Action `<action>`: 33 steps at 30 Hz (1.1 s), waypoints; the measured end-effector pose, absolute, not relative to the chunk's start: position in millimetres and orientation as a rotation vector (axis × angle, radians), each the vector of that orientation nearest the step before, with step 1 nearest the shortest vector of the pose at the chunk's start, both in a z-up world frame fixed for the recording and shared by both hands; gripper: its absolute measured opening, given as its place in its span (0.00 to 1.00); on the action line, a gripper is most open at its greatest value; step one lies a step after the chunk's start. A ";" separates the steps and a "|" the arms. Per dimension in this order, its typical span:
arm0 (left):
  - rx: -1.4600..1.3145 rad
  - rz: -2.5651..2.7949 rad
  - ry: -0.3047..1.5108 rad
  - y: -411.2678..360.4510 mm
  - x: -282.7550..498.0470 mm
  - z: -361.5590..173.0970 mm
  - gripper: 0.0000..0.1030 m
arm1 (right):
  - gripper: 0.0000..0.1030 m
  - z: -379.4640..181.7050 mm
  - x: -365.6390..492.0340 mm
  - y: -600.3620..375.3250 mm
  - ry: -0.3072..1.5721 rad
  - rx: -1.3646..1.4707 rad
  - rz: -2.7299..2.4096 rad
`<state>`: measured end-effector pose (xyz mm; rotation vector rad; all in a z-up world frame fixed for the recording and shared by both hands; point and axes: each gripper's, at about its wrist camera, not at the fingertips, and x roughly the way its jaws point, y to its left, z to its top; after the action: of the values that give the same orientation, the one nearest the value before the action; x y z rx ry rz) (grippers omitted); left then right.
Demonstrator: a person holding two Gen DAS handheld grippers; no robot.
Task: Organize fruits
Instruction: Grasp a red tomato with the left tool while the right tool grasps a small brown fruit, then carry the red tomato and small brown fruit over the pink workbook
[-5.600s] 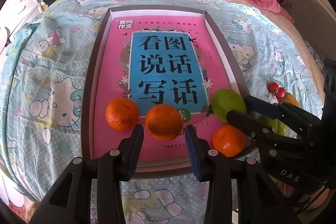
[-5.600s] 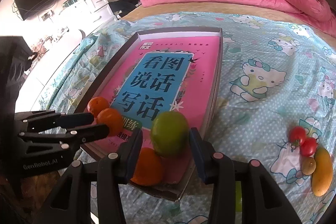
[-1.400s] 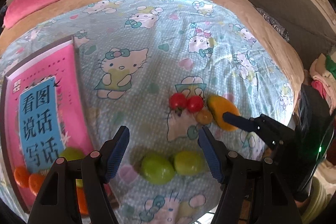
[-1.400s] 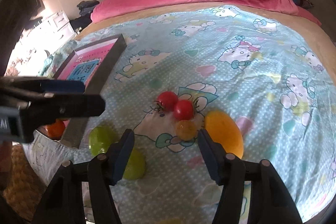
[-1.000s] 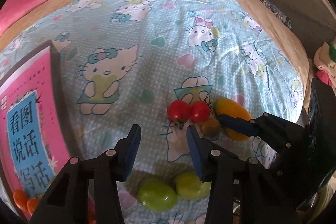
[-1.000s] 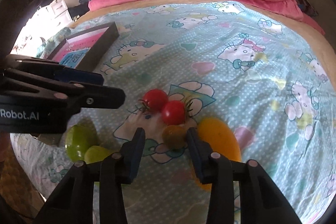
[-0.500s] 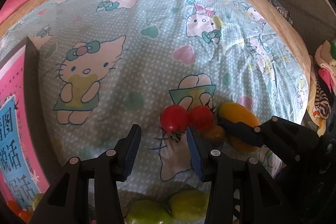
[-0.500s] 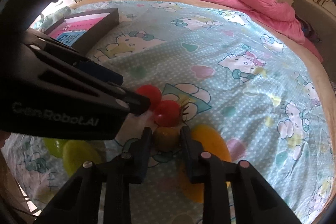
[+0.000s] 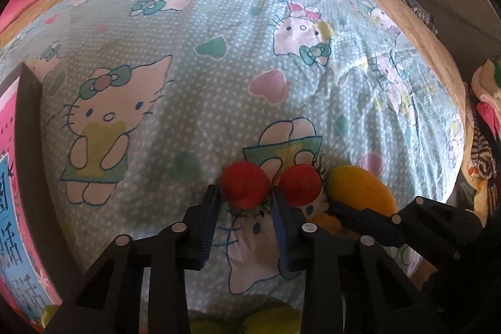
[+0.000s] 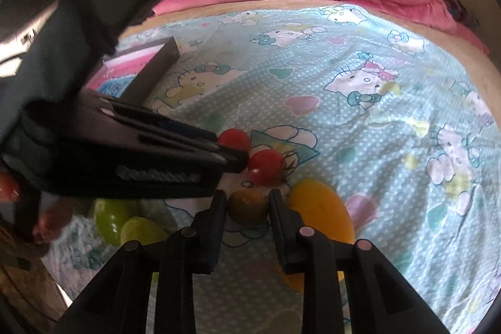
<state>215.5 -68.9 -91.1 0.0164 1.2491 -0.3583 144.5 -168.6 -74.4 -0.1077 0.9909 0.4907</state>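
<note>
Left tongs point(image 9: 244, 193): closed down on a red cherry tomato point(image 9: 245, 184), pads against both its sides, tips pointed steeply down at the bed. Right tongs point(image 10: 247, 202): closed on a small brownish-orange tomato point(image 10: 248, 206), which sits pinched between the pads.

Just to the right of the left tongs' far pad, a second red tomato point(image 9: 300, 184) touches or nearly touches the pad. Beyond it, right again, lies a yellow-orange mango point(image 9: 360, 188), close against the right tongs' outer finger. Two green fruits point(image 10: 125, 223) sit off to the left of the right tongs, near the bed edge. The tray point(image 10: 150, 74) with the pink book lies well away to the left of both tongs.

Risks, as I judge them:
- Both tomatoes are soft and round; too hard a squeeze could split one, too light a hold could let it roll out on lifting.
- The two tongs work very close together; a lift could knock them into each other.
- The loose red tomato could be nudged and roll on the soft sheet point(image 9: 219, 83).

Hard to make out: the held red tomato's stem end lies behind the pads; the green fruits are cut off at the bottom of the left view; most of the tray is hidden by the left tongs' body in the right view.
</note>
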 end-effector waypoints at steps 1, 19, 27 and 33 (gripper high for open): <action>0.034 -0.355 1.246 -71.5 215.3 -92.6 0.31 | 0.27 -74.1 144.3 -168.4 0.991 -0.104 0.492; -0.059 -0.320 1.144 -17.1 174.5 -42.6 0.30 | 0.27 -58.2 137.2 -174.5 0.936 -0.001 0.541; -0.080 -0.286 1.103 14.4 142.1 -20.7 0.30 | 0.27 -50.8 128.6 -162.7 0.911 -0.014 0.573; -0.113 -0.256 1.089 41.6 119.6 -12.9 0.30 | 0.27 -47.1 119.8 -150.1 0.899 -0.040 0.594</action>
<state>119.6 41.6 -12.9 -0.1126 1.0887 -0.2556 119.8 -150.1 -47.1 -0.0397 0.8990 0.5944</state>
